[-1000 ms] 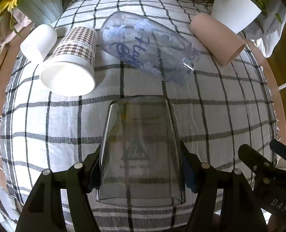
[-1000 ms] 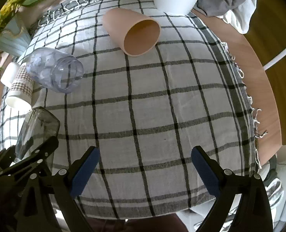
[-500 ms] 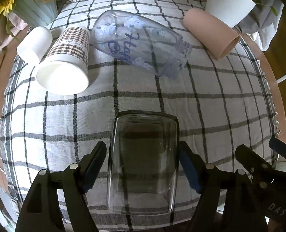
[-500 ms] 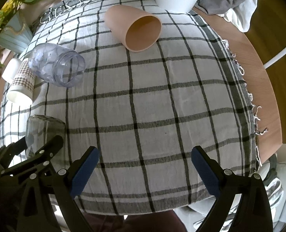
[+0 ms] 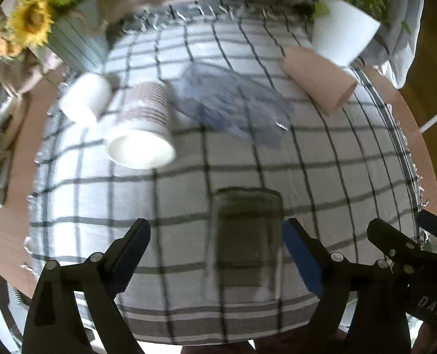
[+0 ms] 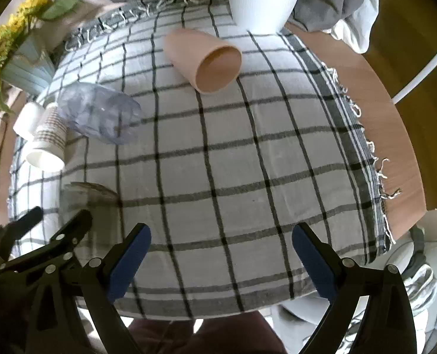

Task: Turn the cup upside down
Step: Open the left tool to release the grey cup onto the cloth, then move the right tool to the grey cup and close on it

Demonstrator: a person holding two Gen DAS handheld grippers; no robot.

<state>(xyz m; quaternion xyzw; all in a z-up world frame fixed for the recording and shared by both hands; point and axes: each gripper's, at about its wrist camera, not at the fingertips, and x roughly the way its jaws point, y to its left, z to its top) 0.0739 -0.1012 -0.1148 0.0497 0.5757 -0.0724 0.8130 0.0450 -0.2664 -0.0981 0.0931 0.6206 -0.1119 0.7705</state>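
Glass cup: stands on your checked cloth, base up, nearer your left tool's blue pad.
Left tool: spread apart, gripping nothing.
Right tool: spread apart over cloth, empty.

The only lettering that reads is "DAS", in pale capitals on the black body of the right gripper, at about four o'clock in the left wrist view. Print on the cups is too blurred to read.
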